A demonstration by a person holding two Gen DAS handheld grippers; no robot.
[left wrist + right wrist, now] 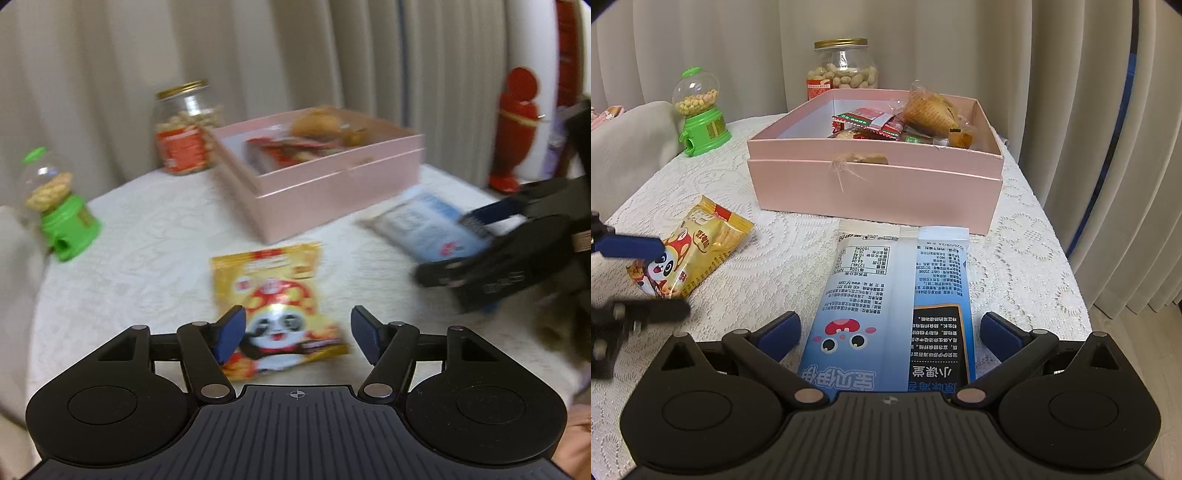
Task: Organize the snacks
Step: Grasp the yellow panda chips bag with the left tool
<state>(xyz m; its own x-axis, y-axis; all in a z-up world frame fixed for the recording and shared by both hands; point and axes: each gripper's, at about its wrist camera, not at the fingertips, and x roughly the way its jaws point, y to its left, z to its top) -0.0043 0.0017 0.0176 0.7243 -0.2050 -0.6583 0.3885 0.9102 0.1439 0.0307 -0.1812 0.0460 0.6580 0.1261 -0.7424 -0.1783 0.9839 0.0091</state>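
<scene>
Between my left gripper (pixel 297 334) fingers, spread wide, lies the yellow panda snack bag (pixel 275 310), flat on the lace-covered surface (pixel 775 258). My right gripper (pixel 890 336) straddles the blue packet (pixel 897 302), fingers apart, not pressing. Beyond sits the pink box (pixel 875 184).

Table (pixel 768 258) was covered in a white lace cloth (pixel 1015 258). Directly on it: pink box (pixel 875 184) toward the back centre, peanut jar (pixel 842 66) behind the box's left corner, green candy dispenser (pixel 701 114) far left. Yellow panda snack bag (pixel 698 247) lay flat front-left, blue snack pack (pixel 897 295) flat in front of the box, its far end close to the box wall.
</scene>
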